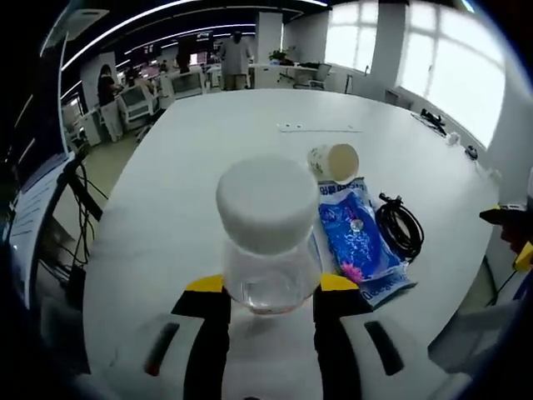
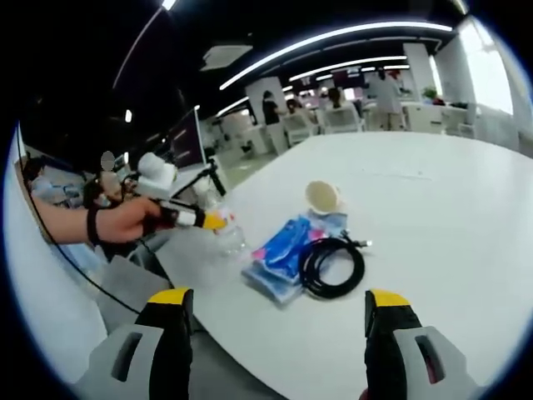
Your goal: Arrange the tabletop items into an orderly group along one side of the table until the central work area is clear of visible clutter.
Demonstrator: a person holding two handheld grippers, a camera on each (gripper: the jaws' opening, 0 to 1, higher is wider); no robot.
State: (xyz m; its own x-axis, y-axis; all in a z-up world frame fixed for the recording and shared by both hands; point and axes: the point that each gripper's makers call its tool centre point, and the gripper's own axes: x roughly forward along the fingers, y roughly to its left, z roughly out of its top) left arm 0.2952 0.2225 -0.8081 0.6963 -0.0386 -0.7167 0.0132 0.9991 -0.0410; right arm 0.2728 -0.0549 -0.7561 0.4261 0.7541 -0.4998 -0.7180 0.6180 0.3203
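the left gripper is clamping a clear plastic bottle with a white cap between its yellow-tipped jaws, holding it upright over the near edge of the white table. in the right gripper view a hand is gripping that same tool at the table's edge, with the bottle at its tip. the right gripper is hanging with its jaws spread wide, gripping nothing, above the near edge of the table. just beside the bottle a blue packet is lying flat near the edge, a coiled black cable is touching its far side, and a paper cup is lying on its side just past the packet, toward the middle of the surface.
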